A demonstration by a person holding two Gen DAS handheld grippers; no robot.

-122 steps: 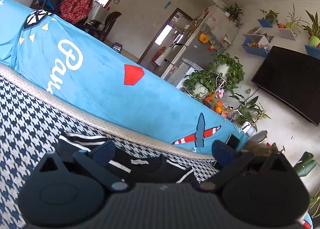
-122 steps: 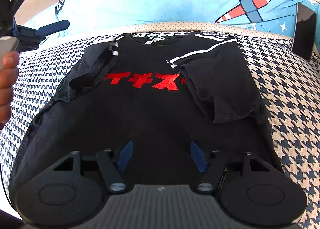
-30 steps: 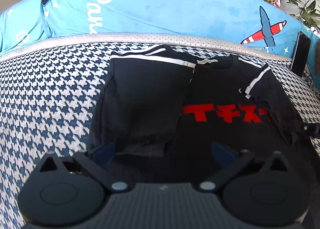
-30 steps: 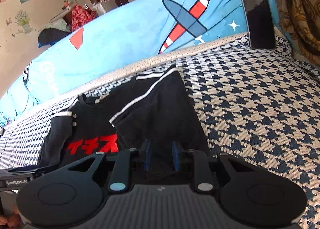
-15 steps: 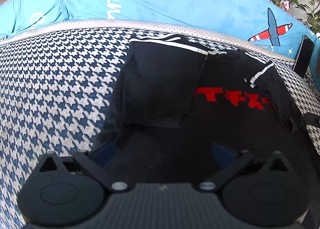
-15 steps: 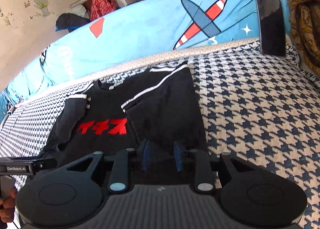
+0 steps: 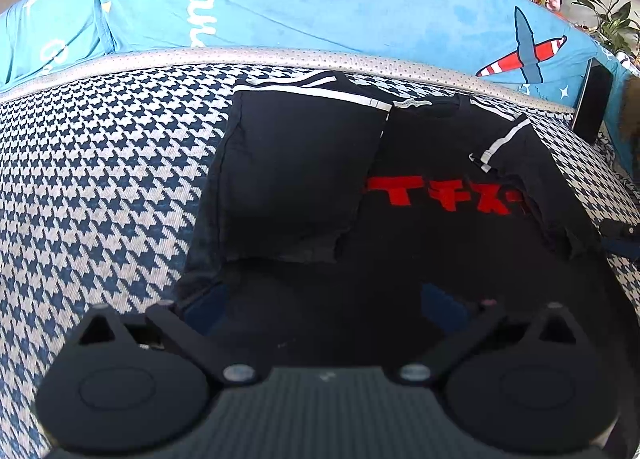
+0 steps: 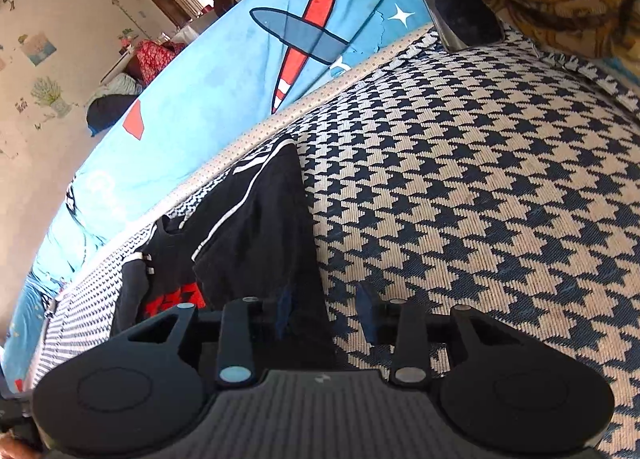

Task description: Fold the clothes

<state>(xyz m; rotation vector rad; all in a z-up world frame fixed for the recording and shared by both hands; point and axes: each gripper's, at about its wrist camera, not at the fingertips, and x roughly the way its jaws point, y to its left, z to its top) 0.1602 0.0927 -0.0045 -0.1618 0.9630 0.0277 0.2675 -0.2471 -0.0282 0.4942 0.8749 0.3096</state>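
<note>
Black T-shirt lay on the houndstooth sofa cover, both sleeves folded inward. Left gripper gaped empty over its near hem; right gripper, apparently empty, straddled its right edge.

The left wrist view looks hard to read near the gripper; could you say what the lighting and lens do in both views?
Left wrist view: the black T-shirt with red lettering sinks into shadow near the left gripper; the blue sofa cover bows. Right wrist view: the houndstooth cushion is sunlit and sharp, tilted.

Black T-shirt, red lettering; navy-cream houndstooth cover.
</note>
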